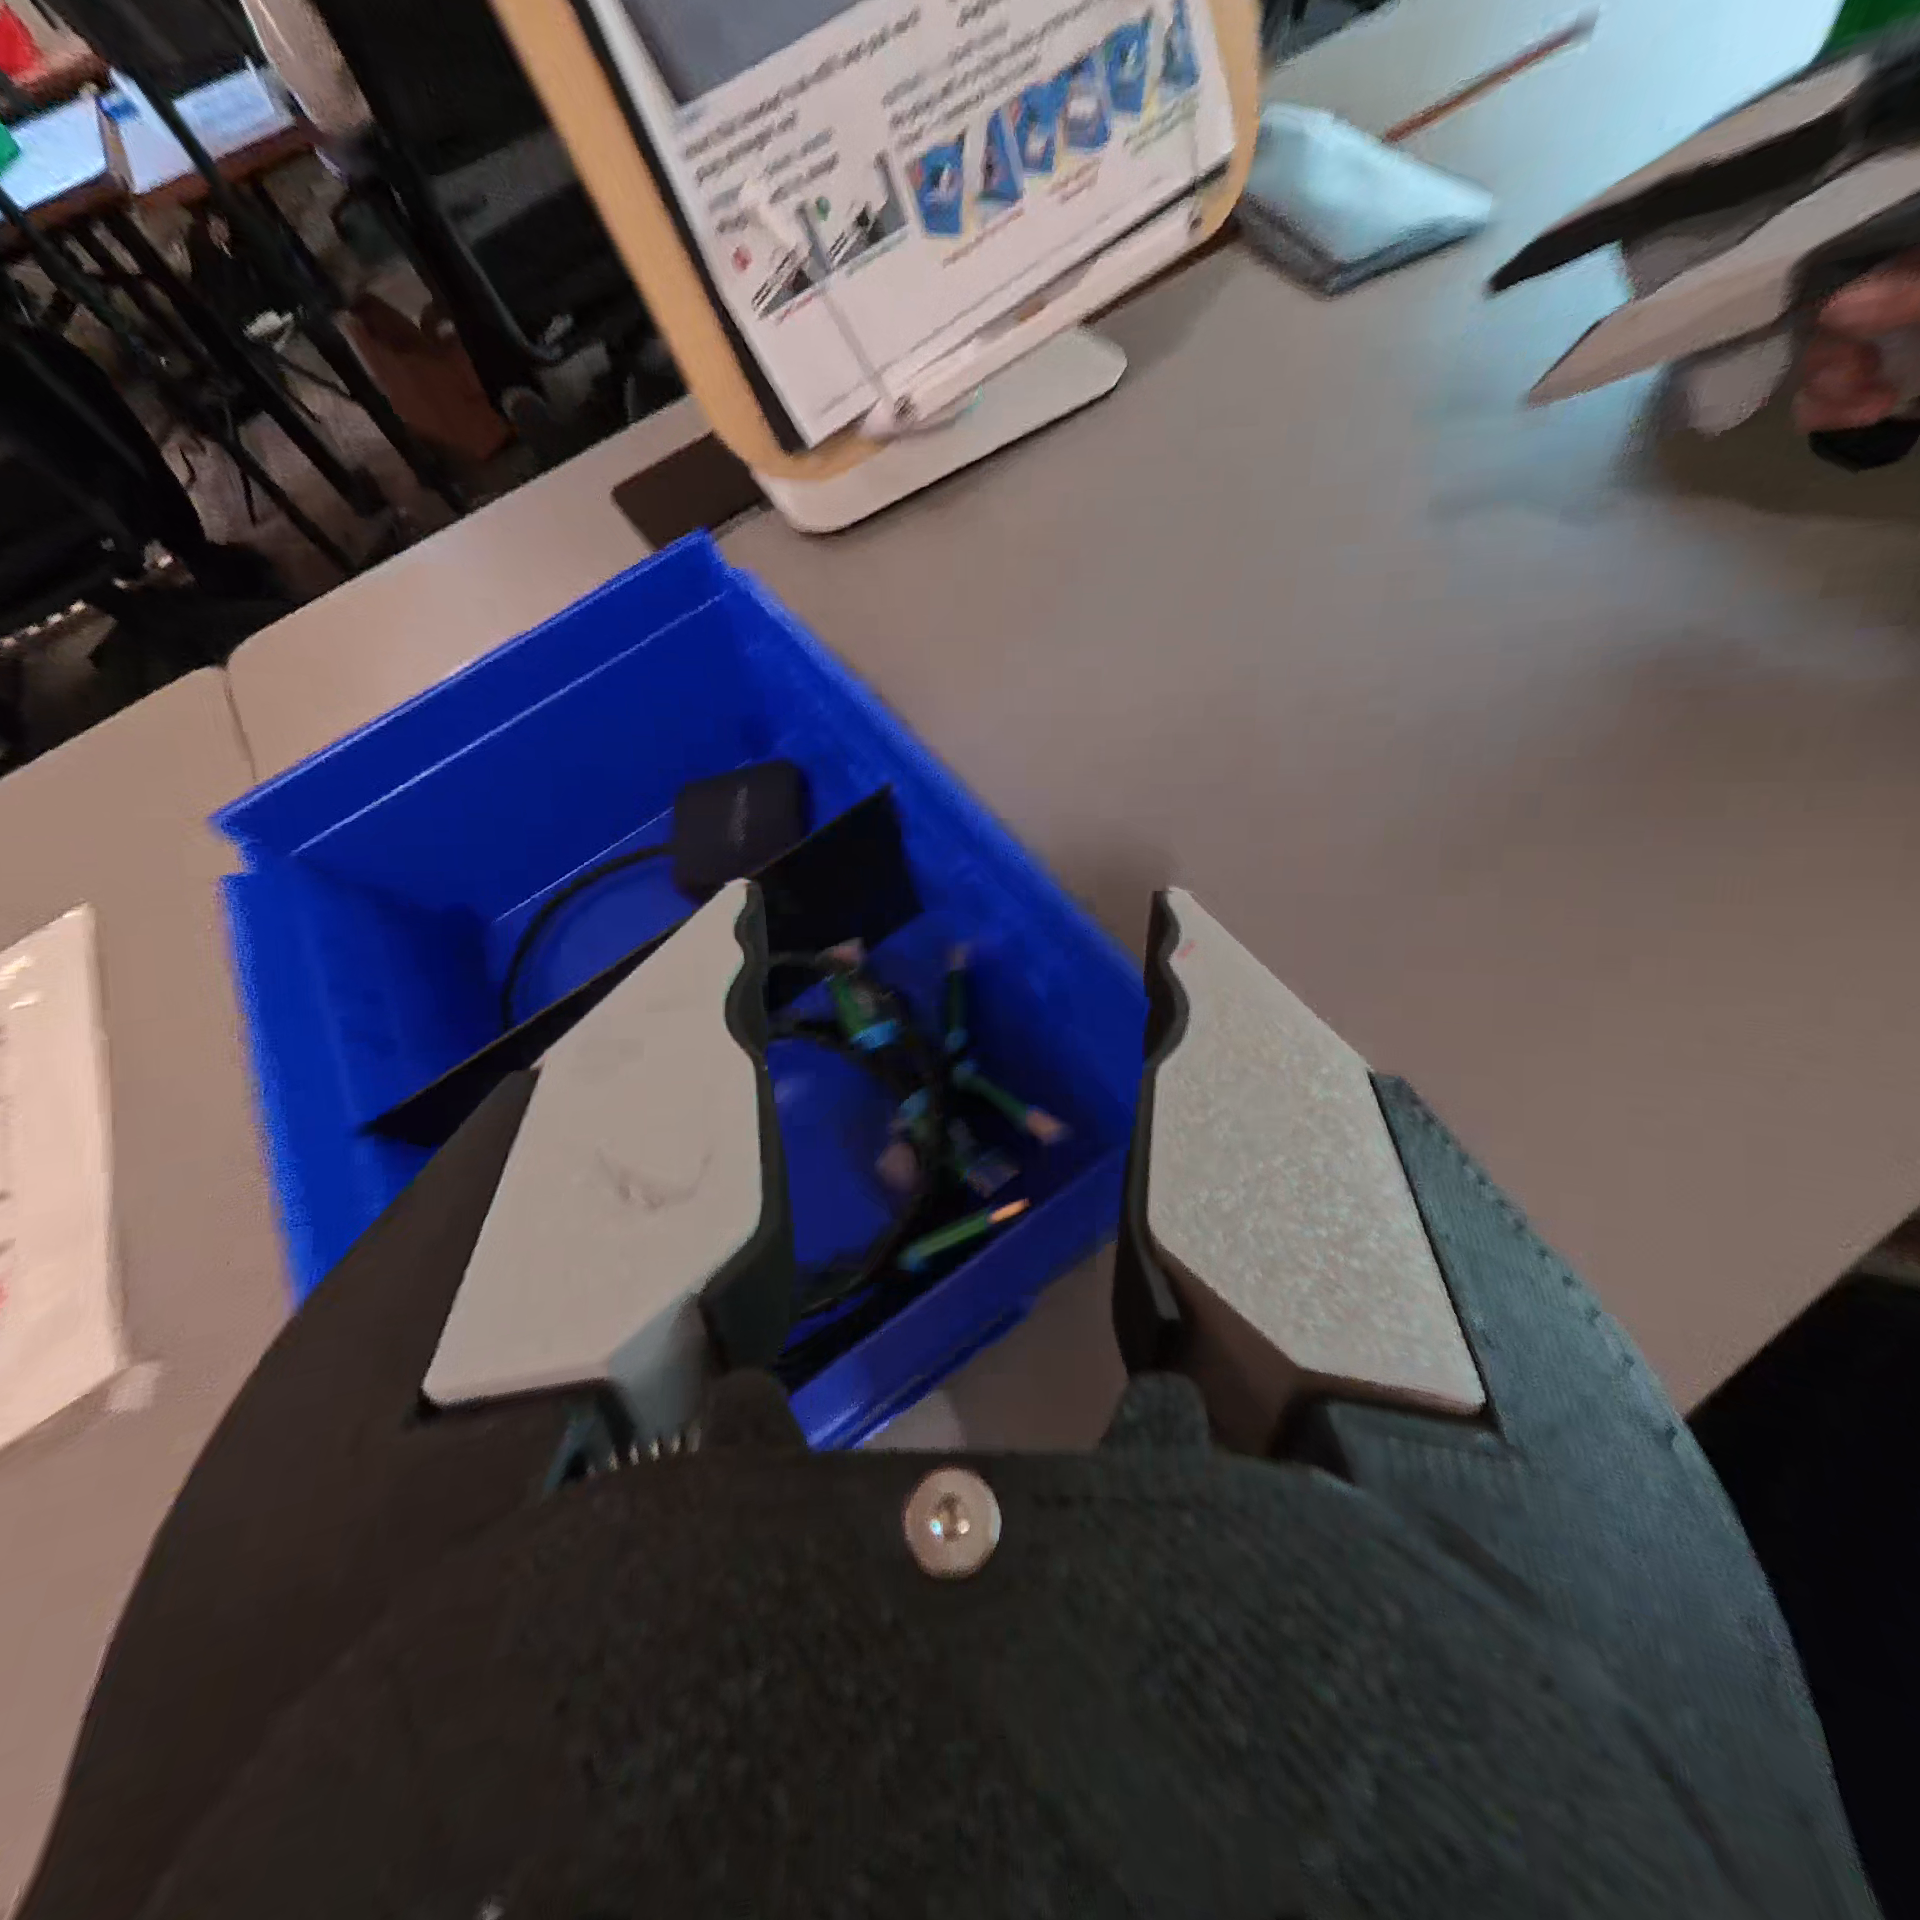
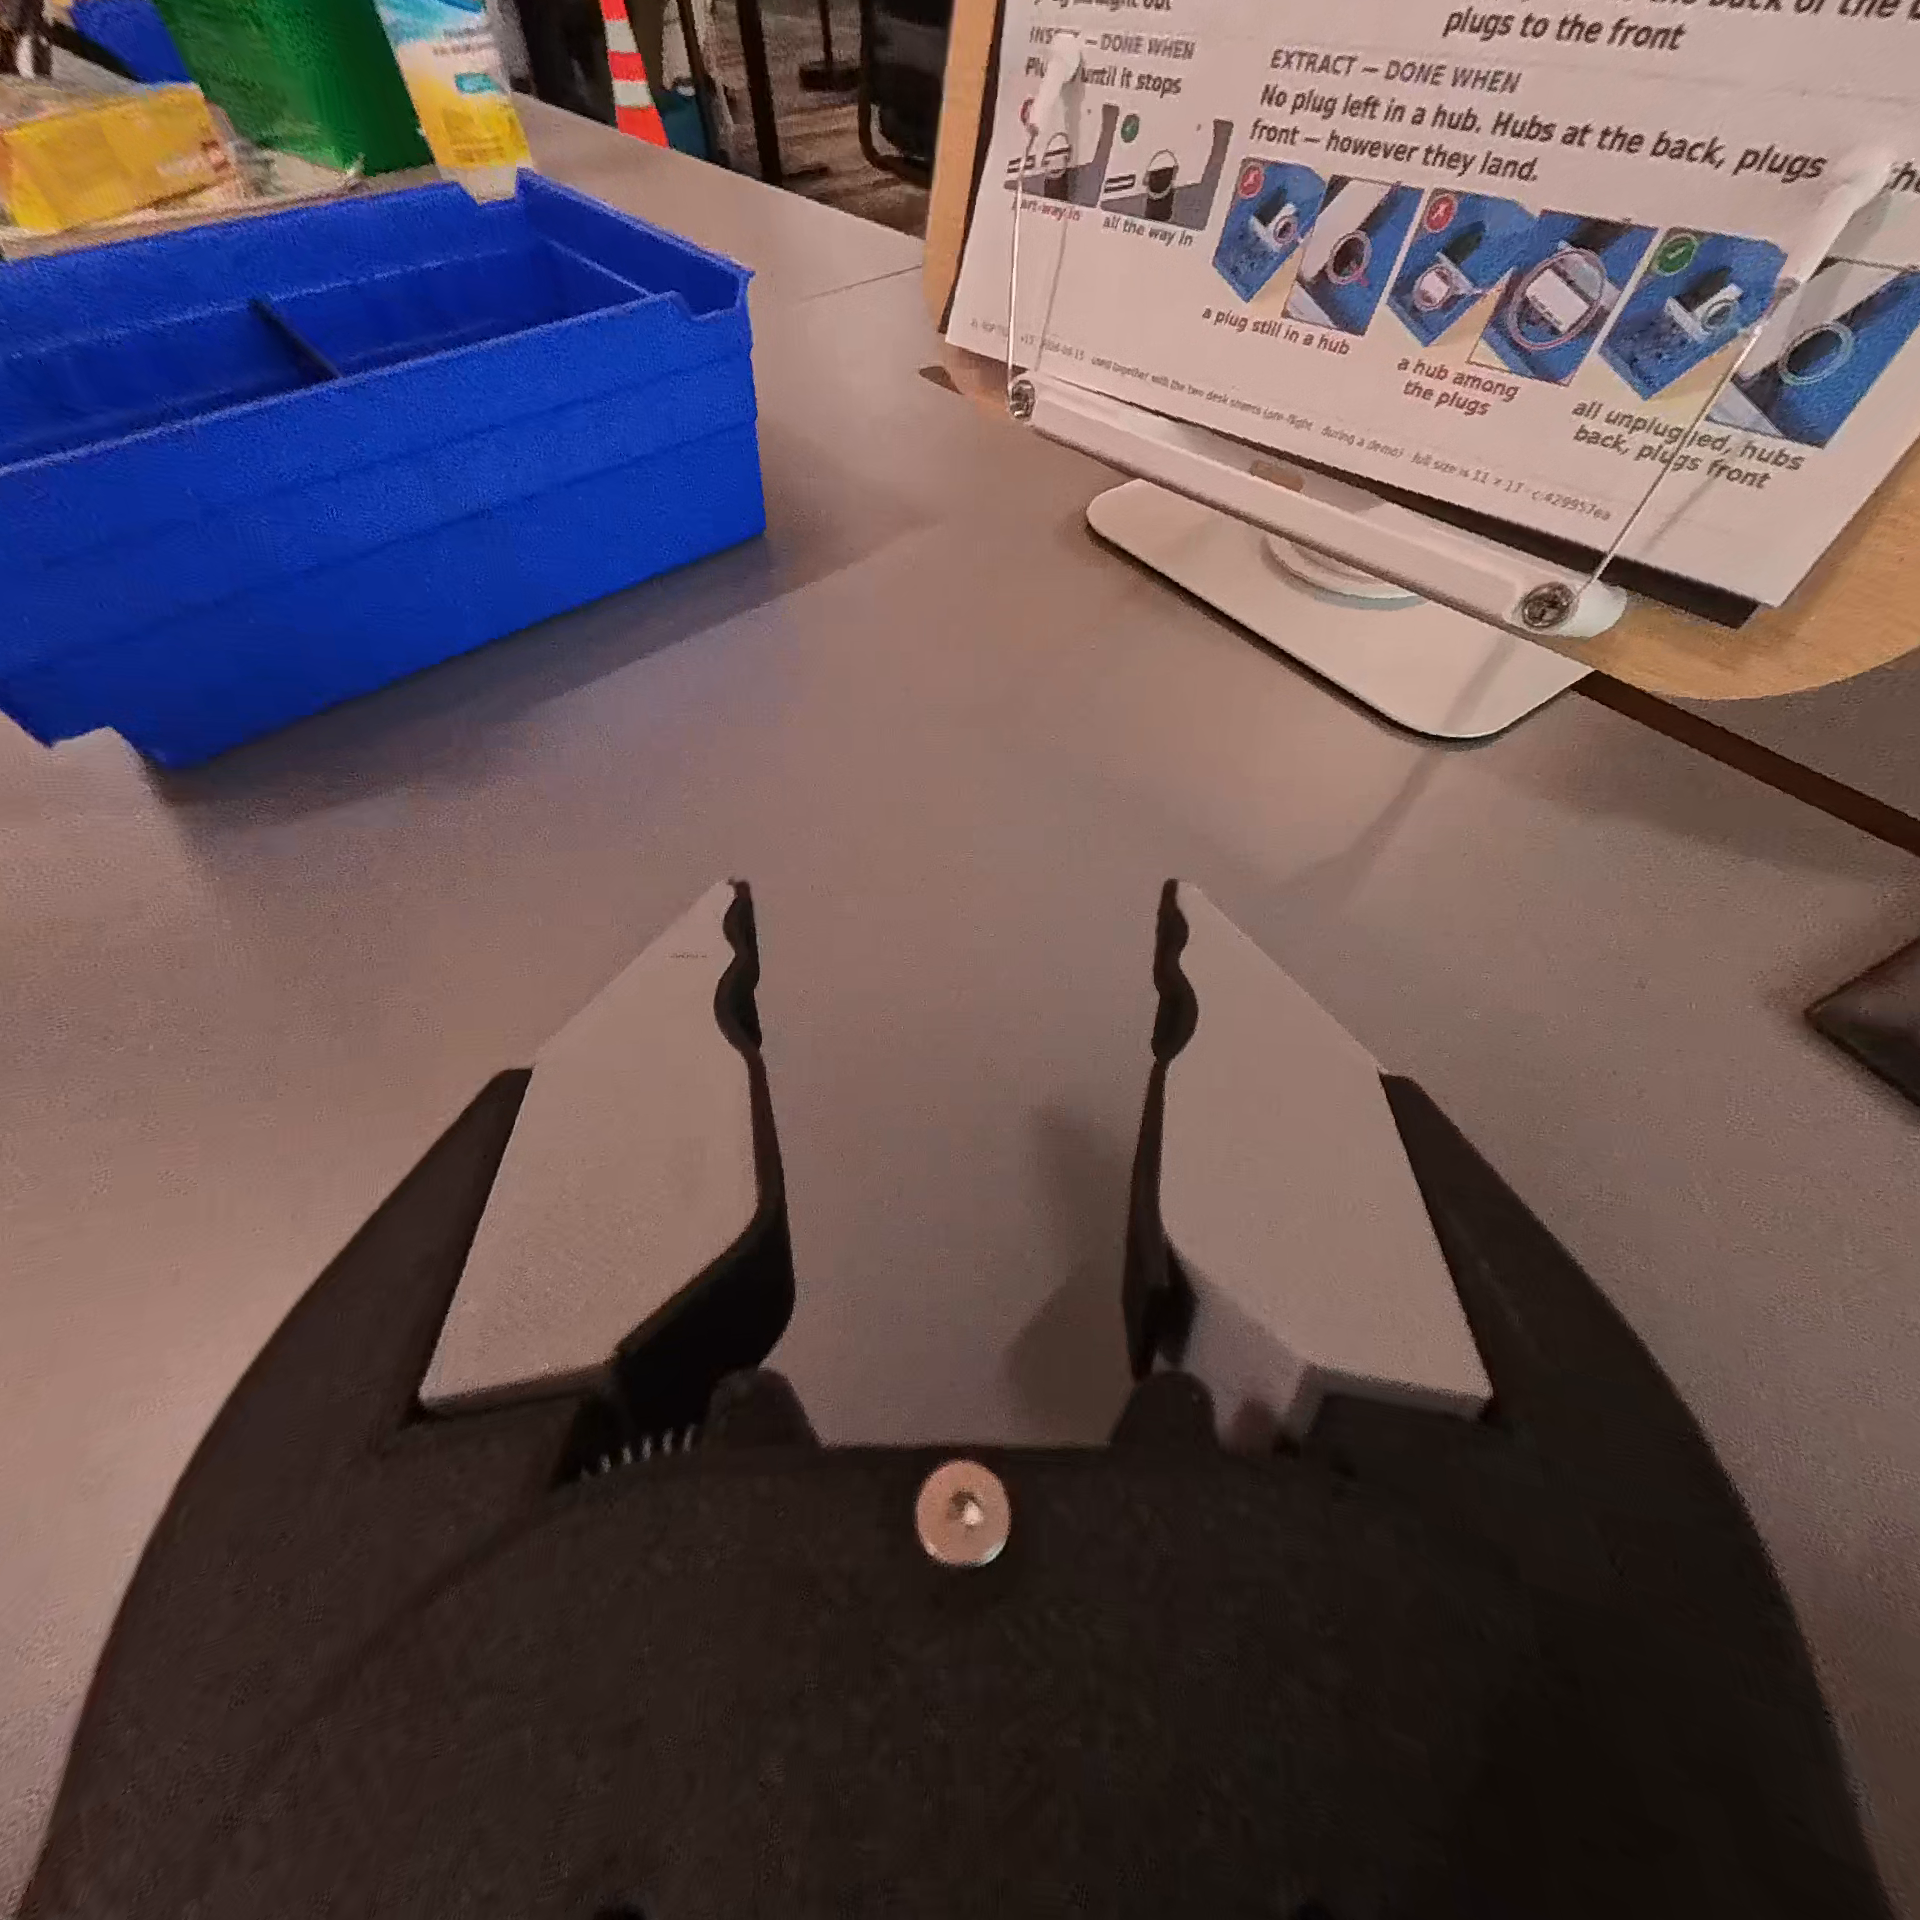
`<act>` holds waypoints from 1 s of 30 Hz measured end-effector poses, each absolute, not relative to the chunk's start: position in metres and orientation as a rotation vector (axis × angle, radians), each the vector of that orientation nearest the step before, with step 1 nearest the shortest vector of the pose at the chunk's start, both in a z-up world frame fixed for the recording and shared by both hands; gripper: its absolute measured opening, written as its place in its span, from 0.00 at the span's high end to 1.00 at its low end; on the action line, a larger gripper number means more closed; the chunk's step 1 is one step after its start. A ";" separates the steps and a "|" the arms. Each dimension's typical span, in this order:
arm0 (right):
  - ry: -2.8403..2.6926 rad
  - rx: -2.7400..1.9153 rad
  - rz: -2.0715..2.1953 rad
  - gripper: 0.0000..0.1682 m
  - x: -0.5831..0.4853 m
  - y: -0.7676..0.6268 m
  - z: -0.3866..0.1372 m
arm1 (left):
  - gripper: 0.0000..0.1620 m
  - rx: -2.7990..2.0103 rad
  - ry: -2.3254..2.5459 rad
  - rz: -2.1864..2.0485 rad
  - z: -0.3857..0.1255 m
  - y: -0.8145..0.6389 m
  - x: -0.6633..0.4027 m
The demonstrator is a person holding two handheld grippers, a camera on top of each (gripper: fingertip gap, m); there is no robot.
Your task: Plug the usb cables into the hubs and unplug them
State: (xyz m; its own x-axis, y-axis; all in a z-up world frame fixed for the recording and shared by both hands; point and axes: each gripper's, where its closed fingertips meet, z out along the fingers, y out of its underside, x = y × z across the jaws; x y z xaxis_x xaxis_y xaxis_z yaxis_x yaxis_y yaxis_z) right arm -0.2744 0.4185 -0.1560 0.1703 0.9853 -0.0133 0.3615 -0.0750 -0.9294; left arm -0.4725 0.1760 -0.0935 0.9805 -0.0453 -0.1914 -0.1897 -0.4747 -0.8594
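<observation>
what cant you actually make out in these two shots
- Left wrist view: the cables in the blue bin are motion-blurred, so their count and plug types are unclear; the left hand-held gripper covers part of them.
- Left wrist view: the right hand-held gripper is blurred and cut off by the right edge.
- Right wrist view: the bin's wall hides its contents.
- Right wrist view: the dark object is cut off at the right edge.

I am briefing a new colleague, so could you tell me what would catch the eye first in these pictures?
The bright blue bin on the grey table, split by a black divider, with a tangle of cables inside. The open left gripper hangs just above it. Behind stands an instruction sheet on a stand.
</observation>
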 end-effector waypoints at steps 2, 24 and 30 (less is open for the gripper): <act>-1.353 -1.555 0.910 0.56 -0.268 0.415 -0.157 | 0.58 -2.112 0.204 0.329 -0.090 0.169 -0.511; -1.458 -1.579 0.835 0.50 -0.267 0.389 -0.186 | 0.58 -2.241 -0.093 -0.136 -0.138 0.150 -0.537; -1.458 -1.567 0.809 0.52 -0.266 0.395 -0.189 | 0.57 -2.155 -0.199 -0.043 -0.136 0.158 -0.523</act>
